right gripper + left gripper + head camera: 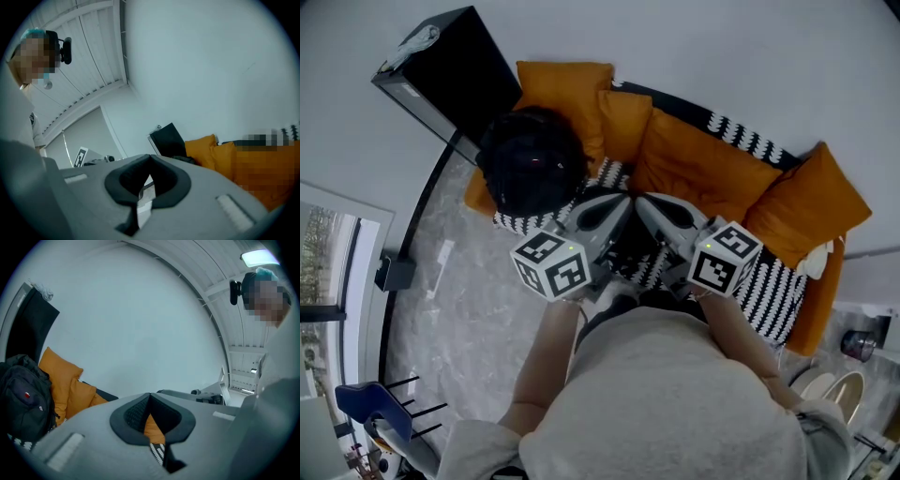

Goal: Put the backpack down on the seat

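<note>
Black backpack (pixel 532 161) on sofa seat (pixel 769 281)

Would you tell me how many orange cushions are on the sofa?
4 cushions: two beside the backpack, a large one in the middle, one at the right end; the backpack may hide more.

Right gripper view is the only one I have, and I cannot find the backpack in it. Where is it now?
Observer: The backpack sits on the sofa, at the end on the left of the head view, against an orange cushion.
Operator: Does the left hand-held gripper hold it?
Observer: No. The left hand-held gripper is shut on nothing and is apart from the backpack.
</note>
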The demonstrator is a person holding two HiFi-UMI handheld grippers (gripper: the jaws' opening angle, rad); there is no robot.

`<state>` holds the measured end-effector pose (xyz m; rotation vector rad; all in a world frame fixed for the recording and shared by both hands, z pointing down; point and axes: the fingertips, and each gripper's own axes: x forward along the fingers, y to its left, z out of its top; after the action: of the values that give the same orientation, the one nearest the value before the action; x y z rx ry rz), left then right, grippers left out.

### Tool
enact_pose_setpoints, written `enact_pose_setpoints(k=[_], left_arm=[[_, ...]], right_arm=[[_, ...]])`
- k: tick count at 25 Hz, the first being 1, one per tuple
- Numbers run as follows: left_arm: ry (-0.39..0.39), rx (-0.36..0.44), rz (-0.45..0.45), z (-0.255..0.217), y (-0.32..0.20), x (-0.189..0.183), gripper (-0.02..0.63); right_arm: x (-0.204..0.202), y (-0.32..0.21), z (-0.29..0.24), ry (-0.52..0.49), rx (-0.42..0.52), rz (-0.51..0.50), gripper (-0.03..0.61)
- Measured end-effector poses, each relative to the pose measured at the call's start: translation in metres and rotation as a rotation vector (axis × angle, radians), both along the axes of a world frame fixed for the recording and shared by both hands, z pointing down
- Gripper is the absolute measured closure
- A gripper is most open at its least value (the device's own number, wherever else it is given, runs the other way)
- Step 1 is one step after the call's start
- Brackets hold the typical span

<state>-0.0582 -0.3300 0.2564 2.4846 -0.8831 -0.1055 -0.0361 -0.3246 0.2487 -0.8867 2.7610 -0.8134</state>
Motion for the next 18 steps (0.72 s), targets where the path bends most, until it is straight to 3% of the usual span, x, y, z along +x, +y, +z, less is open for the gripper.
enact_pose_setpoints(k=[12, 18], left_arm=[[0.022, -0.021, 0.008, 0.010, 0.011, -0.001, 0.607], [0.025, -0.012, -0.038, 0.011, 0.008, -0.006, 0.606]], right_arm=[[-0.004, 0.015, 0.003, 0.017, -0.006, -0.037, 0.575], [-0.005, 0.020, 0.002, 0.027, 0.012, -0.054, 0.575]])
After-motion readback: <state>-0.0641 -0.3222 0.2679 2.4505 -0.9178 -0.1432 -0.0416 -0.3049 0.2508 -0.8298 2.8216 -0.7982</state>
